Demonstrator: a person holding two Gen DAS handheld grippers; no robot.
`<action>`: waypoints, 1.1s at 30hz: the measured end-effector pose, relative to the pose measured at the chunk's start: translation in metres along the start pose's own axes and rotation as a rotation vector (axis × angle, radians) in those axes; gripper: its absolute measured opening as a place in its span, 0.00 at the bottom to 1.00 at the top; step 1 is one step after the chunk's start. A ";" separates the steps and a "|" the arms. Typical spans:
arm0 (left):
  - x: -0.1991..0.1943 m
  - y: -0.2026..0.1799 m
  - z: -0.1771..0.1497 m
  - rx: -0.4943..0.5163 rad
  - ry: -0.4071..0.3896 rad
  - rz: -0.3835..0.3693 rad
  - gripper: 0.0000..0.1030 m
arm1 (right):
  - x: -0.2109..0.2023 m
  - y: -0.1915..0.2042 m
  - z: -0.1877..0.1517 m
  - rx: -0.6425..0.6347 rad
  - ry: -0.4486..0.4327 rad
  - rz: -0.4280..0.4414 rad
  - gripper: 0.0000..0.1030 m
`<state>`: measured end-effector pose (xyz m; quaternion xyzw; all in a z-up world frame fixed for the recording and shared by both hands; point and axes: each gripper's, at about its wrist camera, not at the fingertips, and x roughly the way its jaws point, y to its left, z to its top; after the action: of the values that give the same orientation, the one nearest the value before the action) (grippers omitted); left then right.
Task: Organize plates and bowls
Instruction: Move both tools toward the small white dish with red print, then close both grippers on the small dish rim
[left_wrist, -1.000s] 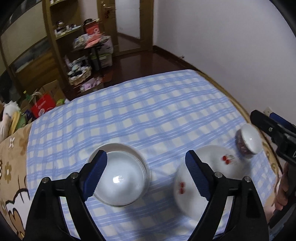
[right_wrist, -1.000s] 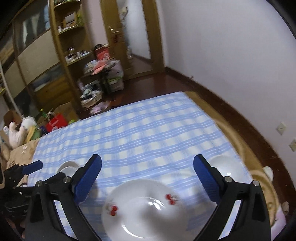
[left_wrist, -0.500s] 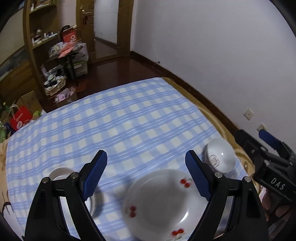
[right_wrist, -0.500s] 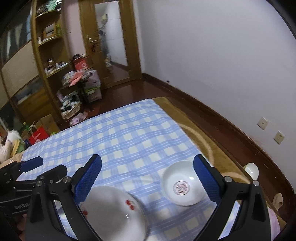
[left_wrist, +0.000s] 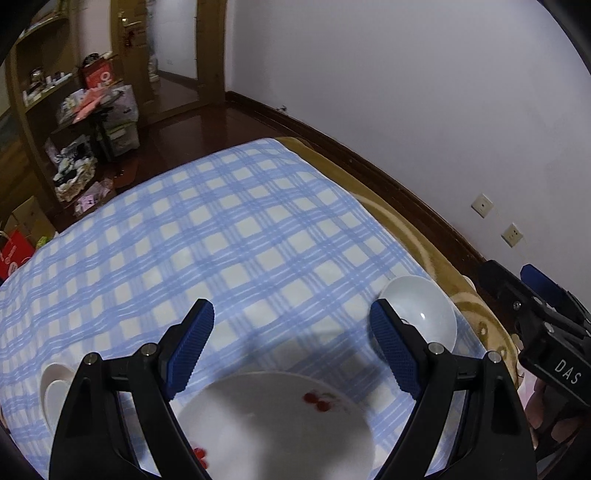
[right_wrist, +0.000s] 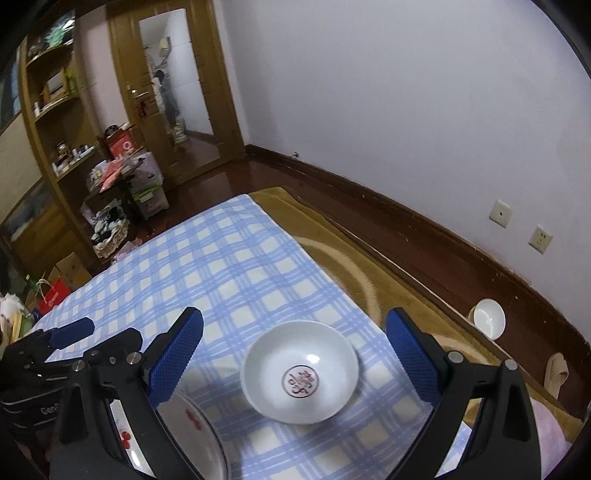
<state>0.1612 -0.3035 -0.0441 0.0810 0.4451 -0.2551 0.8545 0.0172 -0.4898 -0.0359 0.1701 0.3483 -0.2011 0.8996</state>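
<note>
A white plate with red cherry marks (left_wrist: 280, 424) lies on the blue checked cloth (left_wrist: 221, 236), under my open, empty left gripper (left_wrist: 291, 347); its edge shows in the right wrist view (right_wrist: 184, 439). A white bowl with a round red seal inside (right_wrist: 300, 371) stands near the cloth's right edge, between the open fingers of my empty right gripper (right_wrist: 293, 354). It also shows in the left wrist view (left_wrist: 421, 310). Stacked white dishes (left_wrist: 55, 391) sit at the near left. The right gripper (left_wrist: 535, 314) and left gripper (right_wrist: 66, 336) each appear in the other's view.
The cloth covers a bed or low table with a brown blanket (right_wrist: 332, 236) along its right side. A small white bowl (right_wrist: 487, 317) stands on the floor by the wall. Shelves (right_wrist: 55, 140) and clutter (left_wrist: 85, 166) lie beyond the far end.
Both grippers have swung to the right. The left one went from over the stacked white dishes to over the cherry plate. The right one went from the plate to the seal bowl.
</note>
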 end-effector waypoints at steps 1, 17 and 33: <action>0.004 -0.004 0.000 0.006 0.006 0.000 0.83 | 0.005 -0.005 0.000 0.009 0.013 0.008 1.00; 0.073 -0.031 -0.009 0.038 0.143 -0.023 0.83 | 0.057 -0.044 -0.022 0.068 0.180 0.009 0.93; 0.100 -0.047 -0.014 0.070 0.212 -0.003 0.83 | 0.085 -0.057 -0.035 0.122 0.274 -0.002 0.83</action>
<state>0.1750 -0.3748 -0.1279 0.1366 0.5241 -0.2616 0.7989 0.0274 -0.5439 -0.1293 0.2502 0.4550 -0.1977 0.8314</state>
